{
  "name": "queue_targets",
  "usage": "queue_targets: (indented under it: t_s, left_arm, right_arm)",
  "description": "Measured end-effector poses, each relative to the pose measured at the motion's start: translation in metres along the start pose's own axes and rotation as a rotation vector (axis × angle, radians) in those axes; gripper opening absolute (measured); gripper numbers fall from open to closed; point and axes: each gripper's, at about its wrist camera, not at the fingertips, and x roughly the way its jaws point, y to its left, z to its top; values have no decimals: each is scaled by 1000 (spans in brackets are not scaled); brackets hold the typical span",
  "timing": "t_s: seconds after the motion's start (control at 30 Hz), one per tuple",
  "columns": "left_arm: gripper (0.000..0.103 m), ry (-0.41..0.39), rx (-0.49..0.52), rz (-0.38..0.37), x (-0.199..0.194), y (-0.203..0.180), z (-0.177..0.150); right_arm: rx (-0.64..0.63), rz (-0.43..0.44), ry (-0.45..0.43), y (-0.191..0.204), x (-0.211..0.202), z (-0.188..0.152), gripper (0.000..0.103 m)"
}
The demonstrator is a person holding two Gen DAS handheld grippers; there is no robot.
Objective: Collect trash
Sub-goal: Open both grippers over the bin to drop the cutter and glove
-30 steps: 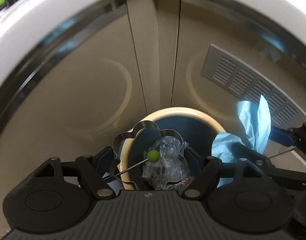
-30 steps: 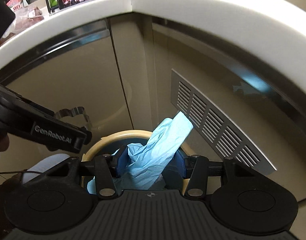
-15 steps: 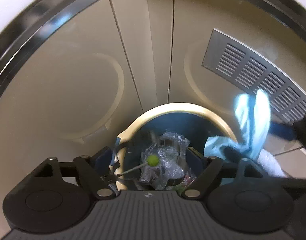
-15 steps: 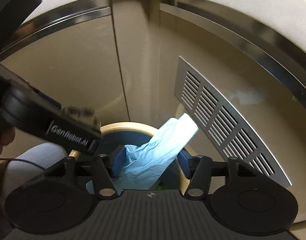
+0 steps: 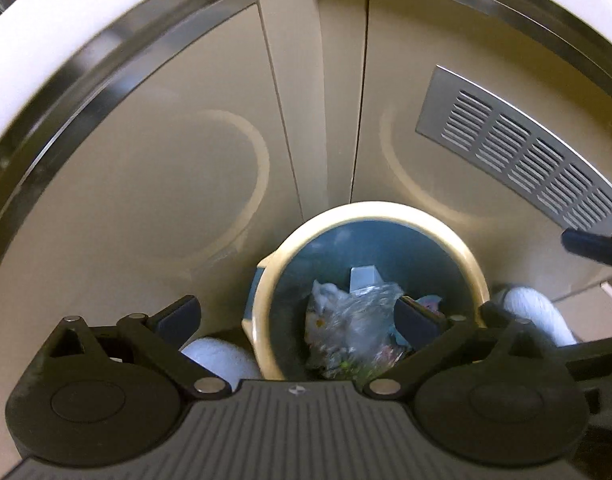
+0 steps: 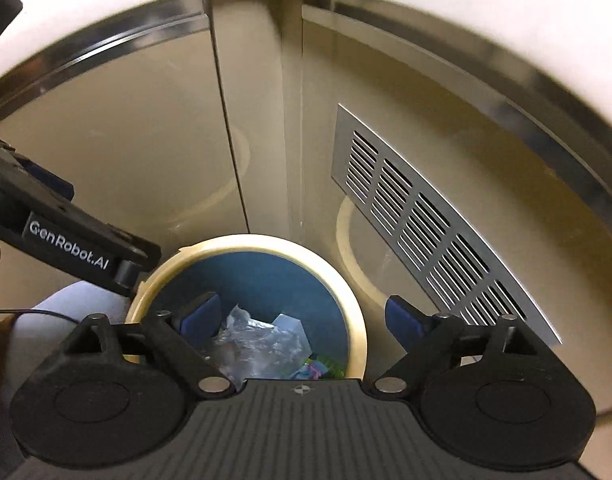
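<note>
Our left gripper [image 5: 295, 314] and right gripper [image 6: 301, 314] both above the bin [image 6: 352, 316], jaws opening with nothing between them, trash [image 5: 348, 326] lying inside the bin — cream rim close to the cabinet doors [image 5: 153, 184], vent [image 6: 418, 224] beside.

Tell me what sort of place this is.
Probably a kitchen: beige cabinet doors under a white countertop, a metal vent grille in one door, and a trash bin on the floor.

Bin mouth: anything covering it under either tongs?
Nothing visible. The bin is open, no lid; both tongs hang over it, jaws opening and empty. Only a clear bag and other trash lie inside.
</note>
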Motion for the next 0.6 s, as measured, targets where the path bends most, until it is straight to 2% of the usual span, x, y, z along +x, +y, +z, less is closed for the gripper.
queue_targets:
  t_s: [0.3,0.47,0.6]
  left_arm:
    - [103,2,-5,35,-39,-4,-37]
    - [103,-42,21,98,-47,-18,-52]
    - [103,-68,34,115,-59,-23,-56]
  right_arm:
    - [17,36,-38,13,-39,-19,96]
    - [-42,28,-62,25,-50,-24,97]
    - [-66,10,-96,34,-67,-32,98]
